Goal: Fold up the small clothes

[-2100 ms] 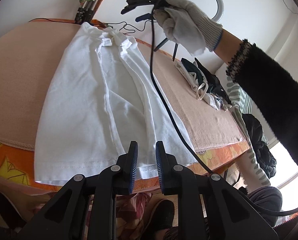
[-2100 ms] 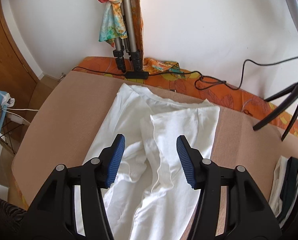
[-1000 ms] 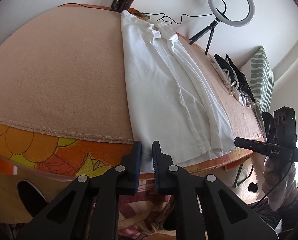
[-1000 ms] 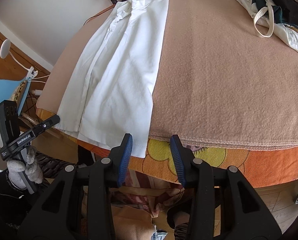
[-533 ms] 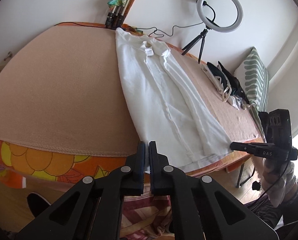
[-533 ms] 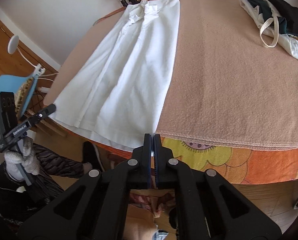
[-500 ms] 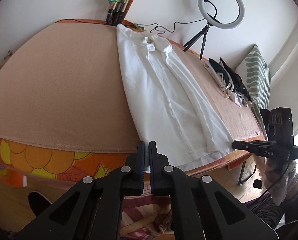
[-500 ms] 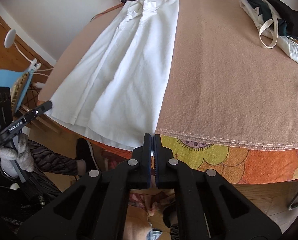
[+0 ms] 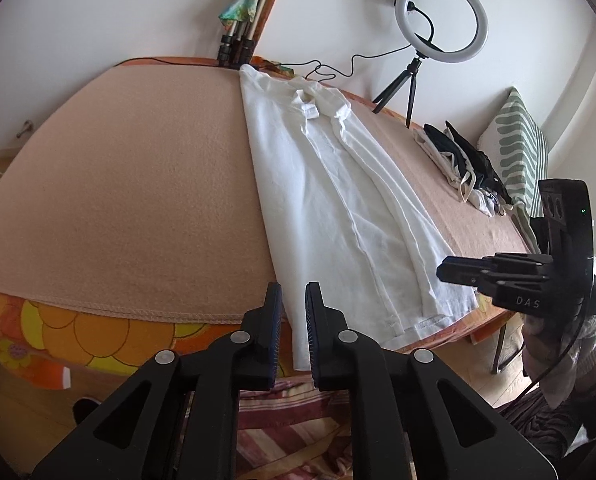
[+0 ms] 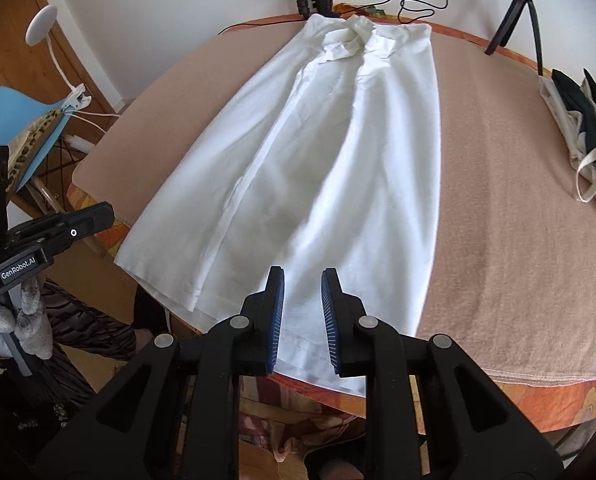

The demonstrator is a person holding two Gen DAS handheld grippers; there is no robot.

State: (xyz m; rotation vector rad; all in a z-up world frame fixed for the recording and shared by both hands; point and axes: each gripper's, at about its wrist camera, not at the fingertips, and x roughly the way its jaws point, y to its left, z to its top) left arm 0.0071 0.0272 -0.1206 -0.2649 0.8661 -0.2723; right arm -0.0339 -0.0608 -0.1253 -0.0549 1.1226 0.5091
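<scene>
A white collared shirt (image 9: 338,200) lies lengthwise on the tan blanket-covered table, sides folded in, collar at the far end, hem hanging over the near edge. It also shows in the right wrist view (image 10: 318,152). My left gripper (image 9: 294,320) is slightly open at the hem's left corner, holding nothing. My right gripper (image 10: 302,316) is open over the hem's middle, empty. The right gripper also shows in the left wrist view (image 9: 510,280) by the hem's right corner; the left gripper shows in the right wrist view (image 10: 50,236), left of the hem.
A pile of dark and light clothes (image 9: 466,168) lies at the table's right side, also in the right wrist view (image 10: 582,128). A ring light on a tripod (image 9: 438,32) and tripod legs (image 9: 238,44) stand at the far edge. A blue chair (image 10: 14,120) stands left.
Both grippers were shut on the hem half a second ago and have now opened and let go. The right gripper has moved left toward the hem's middle.
</scene>
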